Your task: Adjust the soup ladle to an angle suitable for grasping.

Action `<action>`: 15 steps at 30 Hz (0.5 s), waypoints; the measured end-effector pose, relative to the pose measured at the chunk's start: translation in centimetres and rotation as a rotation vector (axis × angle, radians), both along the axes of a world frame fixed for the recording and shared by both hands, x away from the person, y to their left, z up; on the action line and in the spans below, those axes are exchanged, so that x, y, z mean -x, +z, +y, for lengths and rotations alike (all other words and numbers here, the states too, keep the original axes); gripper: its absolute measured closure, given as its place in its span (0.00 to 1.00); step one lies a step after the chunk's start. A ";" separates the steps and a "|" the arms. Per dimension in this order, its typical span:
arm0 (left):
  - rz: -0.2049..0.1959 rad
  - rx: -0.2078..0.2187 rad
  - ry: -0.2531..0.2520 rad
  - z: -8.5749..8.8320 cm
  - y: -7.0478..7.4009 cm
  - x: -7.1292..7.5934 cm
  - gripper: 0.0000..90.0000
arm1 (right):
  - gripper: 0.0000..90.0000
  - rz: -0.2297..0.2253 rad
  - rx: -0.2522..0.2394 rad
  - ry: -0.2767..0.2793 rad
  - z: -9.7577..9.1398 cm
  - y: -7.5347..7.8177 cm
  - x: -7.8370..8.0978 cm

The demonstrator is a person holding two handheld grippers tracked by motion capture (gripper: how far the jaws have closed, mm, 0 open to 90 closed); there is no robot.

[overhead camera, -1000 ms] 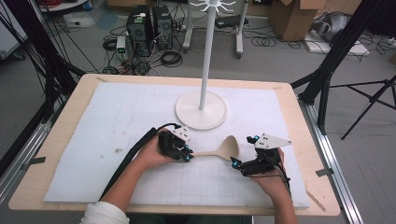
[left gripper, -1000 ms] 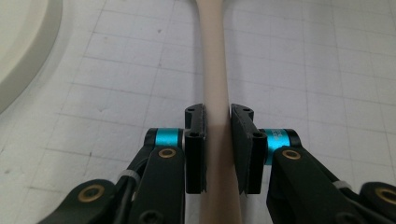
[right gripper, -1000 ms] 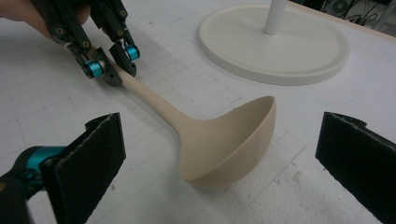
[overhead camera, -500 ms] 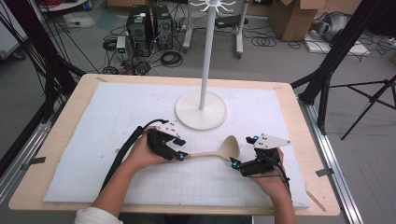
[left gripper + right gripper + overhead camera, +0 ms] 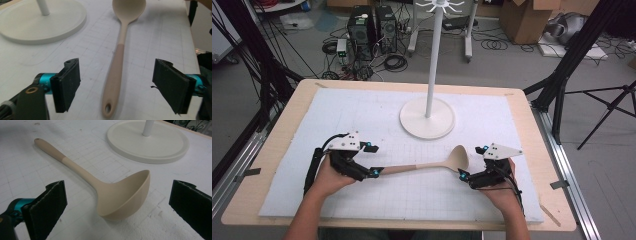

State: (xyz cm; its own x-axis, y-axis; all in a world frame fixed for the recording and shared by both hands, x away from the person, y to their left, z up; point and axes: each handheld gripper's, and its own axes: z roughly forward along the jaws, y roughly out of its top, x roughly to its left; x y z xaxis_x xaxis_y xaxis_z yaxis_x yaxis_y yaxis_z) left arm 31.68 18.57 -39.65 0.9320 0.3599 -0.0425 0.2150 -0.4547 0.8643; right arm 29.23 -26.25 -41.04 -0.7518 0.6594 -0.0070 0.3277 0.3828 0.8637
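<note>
The white mat [image 5: 362,130] covered most of the wooden table [image 5: 277,170], with the round base of the white stand [image 5: 427,118] at its far middle. Nearer the person, a beige ladle [image 5: 432,164] lay flat on the mat between the 2 grippers, bowl toward the right hand and handle tip toward the left.

The ladle looked like light, stiff plastic or silicone in 1 piece, matte rather than slick, and unlikely to break. Its slim handle [image 5: 115,75], with a hang hole at the end, seemed the best place to grip; the deep bowl [image 5: 125,195] was probably too wide and rounded for flat pads.

The left gripper [image 5: 374,160] sat low and level at the handle end, pointing along the ladle. Its jaws had just been opening and stood wide on either side of the handle tip, pads clear of it. The right gripper [image 5: 472,162] rested low by the bowl, its jaws spread wide and holding nothing, the bowl just ahead of them.
</note>
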 end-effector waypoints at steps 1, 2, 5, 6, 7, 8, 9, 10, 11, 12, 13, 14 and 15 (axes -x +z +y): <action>-0.009 0.012 0.022 1.0 0.0 0.4 0.20 | 0.00 -0.001 -0.001 0.000 0.0 0.0 0.0; -0.012 0.021 0.033 1.5 0.0 0.6 0.19 | 0.00 0.000 -0.002 -0.002 -0.1 0.0 0.0; -0.008 0.037 0.068 2.8 -0.3 0.7 0.16 | 0.00 0.000 -0.001 -0.003 -0.1 -0.1 -0.1; -0.009 0.033 0.079 3.1 -0.4 0.6 0.15 | 0.00 0.001 -0.001 -0.003 -0.1 -0.1 -0.1; -0.011 0.033 0.088 3.4 -0.5 0.6 0.14 | 0.00 0.000 0.000 -0.003 -0.1 -0.1 -0.1; -0.007 0.040 0.093 3.7 -0.6 0.5 0.13 | 0.00 -0.002 -0.001 -0.004 -0.1 -0.1 -0.1; -0.007 0.044 0.102 4.0 -0.7 0.5 0.13 | 0.00 0.002 -0.005 -0.005 -0.2 0.0 0.0; -0.003 0.050 0.115 4.2 -0.9 0.4 0.12 | 0.00 0.000 -0.006 -0.007 -0.2 0.0 -0.1; 0.000 0.052 0.122 4.4 -0.9 0.3 0.11 | 0.00 0.000 -0.010 -0.007 -0.2 0.0 -0.1; 0.002 0.055 0.130 4.5 -1.0 0.3 0.10 | 0.00 -0.001 -0.010 -0.007 -0.3 0.0 -0.1; 0.004 0.062 0.133 4.6 -1.0 0.3 0.10 | 0.00 0.001 -0.010 -0.007 -0.3 0.0 -0.1; 0.000 0.065 0.132 4.7 -1.0 0.2 0.10 | 0.00 -0.005 -0.008 -0.005 -0.3 -0.1 -0.2; -0.001 0.067 0.129 4.7 -0.9 0.3 0.09 | 0.00 -0.001 -0.008 -0.005 -0.2 -0.1 -0.2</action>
State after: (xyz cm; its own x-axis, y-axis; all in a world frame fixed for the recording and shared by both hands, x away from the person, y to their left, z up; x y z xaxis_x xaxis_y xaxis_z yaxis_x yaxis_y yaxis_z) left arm 31.41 23.25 -40.59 0.8783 0.4729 -0.0699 0.2673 -0.3646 0.8920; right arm 29.42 -26.47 -41.11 -0.7485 0.6632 -0.0029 0.3284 0.3744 0.8672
